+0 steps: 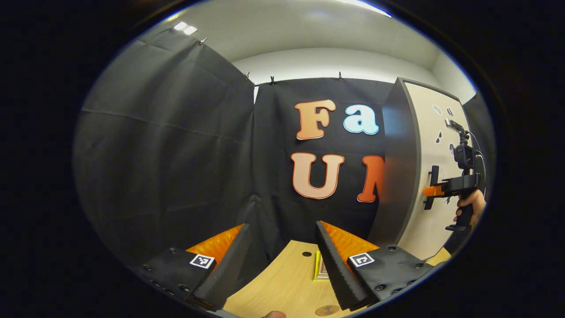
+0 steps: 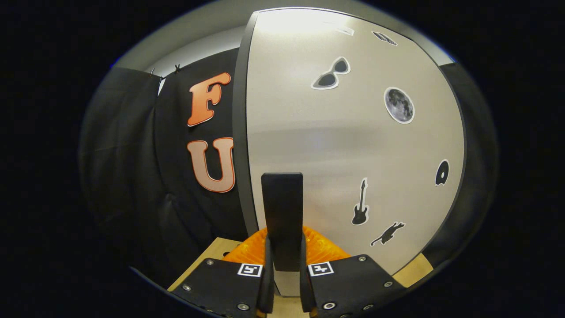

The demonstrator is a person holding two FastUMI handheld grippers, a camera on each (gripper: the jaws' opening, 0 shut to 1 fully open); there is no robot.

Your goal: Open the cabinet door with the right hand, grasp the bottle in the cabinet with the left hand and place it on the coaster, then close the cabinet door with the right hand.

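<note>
The cabinet (image 1: pixel 397 168) stands on the right of the table, and its pale door (image 2: pixel 353 145) lies flush with the dark frame. My right gripper (image 2: pixel 284 274) is shut on the door's upright black handle (image 2: pixel 282 212), one finger on each side. In the left gripper view that same right gripper (image 1: pixel 435 191) sits at the handle (image 1: pixel 431 176), held by a hand (image 1: pixel 471 204). My left gripper (image 1: pixel 280 269) hangs open over the wooden table (image 1: pixel 287 282) with nothing between its fingers. A round brown coaster (image 1: pixel 327 310) lies just below it. The door hides the cabinet's inside.
A small yellow-edged card (image 1: pixel 320 267) lies on the table between the left fingers, near a dark hole (image 1: pixel 306 254) in the tabletop. Black cloth walls close the booth behind and to the left. Stickers dot the door (image 2: pixel 399 105).
</note>
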